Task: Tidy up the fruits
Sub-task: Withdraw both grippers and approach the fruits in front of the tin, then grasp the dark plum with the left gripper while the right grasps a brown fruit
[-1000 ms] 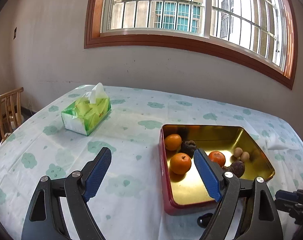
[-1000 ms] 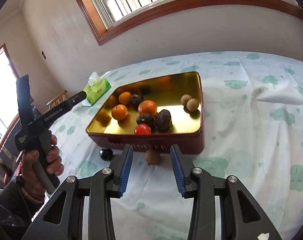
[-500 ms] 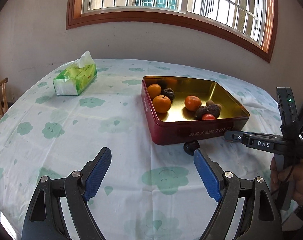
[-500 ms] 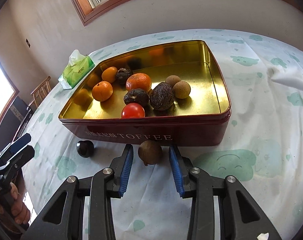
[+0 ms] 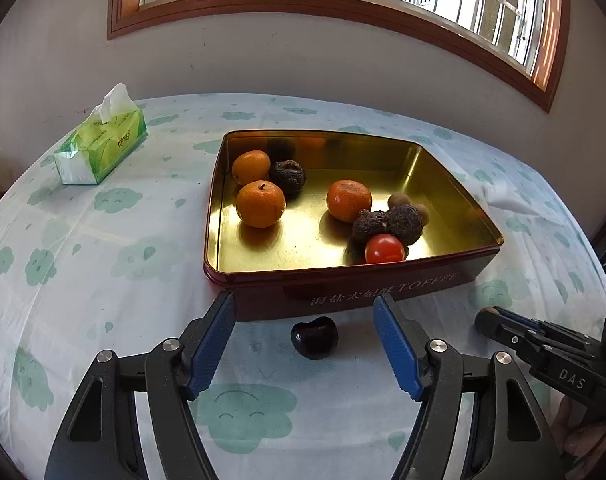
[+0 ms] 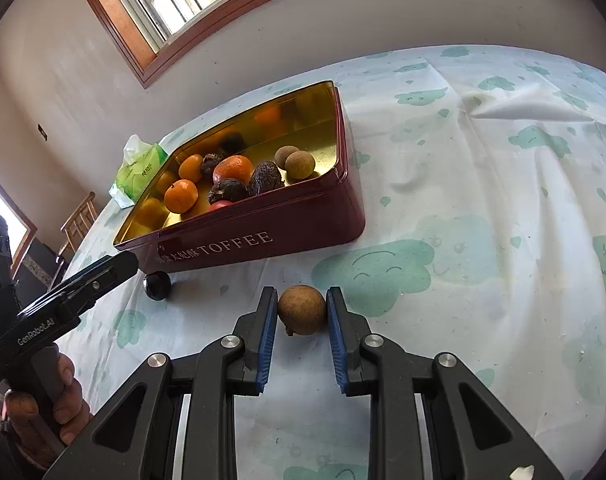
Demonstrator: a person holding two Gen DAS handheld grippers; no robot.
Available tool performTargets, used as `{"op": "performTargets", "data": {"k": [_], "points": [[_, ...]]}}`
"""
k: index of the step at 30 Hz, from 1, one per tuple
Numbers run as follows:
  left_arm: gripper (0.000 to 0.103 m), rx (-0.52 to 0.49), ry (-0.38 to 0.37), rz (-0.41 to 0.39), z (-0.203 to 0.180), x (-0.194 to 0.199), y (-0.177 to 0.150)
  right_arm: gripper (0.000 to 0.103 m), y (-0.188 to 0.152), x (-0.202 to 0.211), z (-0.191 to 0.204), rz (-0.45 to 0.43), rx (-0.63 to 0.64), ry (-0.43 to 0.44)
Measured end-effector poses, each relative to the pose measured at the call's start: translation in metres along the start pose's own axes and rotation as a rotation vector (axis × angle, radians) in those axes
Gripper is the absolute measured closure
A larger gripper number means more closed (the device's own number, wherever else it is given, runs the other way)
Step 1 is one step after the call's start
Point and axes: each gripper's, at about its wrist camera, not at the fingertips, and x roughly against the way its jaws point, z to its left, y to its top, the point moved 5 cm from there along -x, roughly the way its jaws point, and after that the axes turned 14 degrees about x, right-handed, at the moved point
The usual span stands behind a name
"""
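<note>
A red toffee tin [image 5: 383,292] with a gold inside holds oranges [image 5: 260,203], dark wrinkled fruits [image 5: 403,222], small brown longans and a red tomato [image 5: 384,249]. A dark cherry [image 5: 314,337] lies on the cloth in front of the tin, between the fingers of my open left gripper [image 5: 305,344], untouched. In the right wrist view my right gripper [image 6: 302,312] has closed its pads on a brown longan [image 6: 302,309] resting on the cloth in front of the tin [image 6: 263,236]. The cherry [image 6: 157,285] lies to its left.
A green tissue pack [image 5: 101,146] stands at the back left of the table. The tablecloth [image 6: 483,200] has a raised fold at the right. A wooden chair [image 6: 79,220] stands beyond the table's left edge. The wall and window are behind.
My left gripper has moved forward and lower, so the cherry now lies between its fingers. My right gripper has moved in and narrowed onto the longan.
</note>
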Motion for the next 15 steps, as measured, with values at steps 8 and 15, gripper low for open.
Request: {"op": "performTargets", "data": {"k": [8, 15], "points": [[0.048, 0.075, 0.011, 0.051, 0.007, -0.021, -0.011, 0.080, -0.001, -0.001, 0.000, -0.006, -0.018, 0.030], [0.075, 0.067, -0.003, 0.047, 0.007, -0.021, -0.016, 0.080, -0.002, -0.001, 0.000, -0.006, -0.021, 0.032]]}}
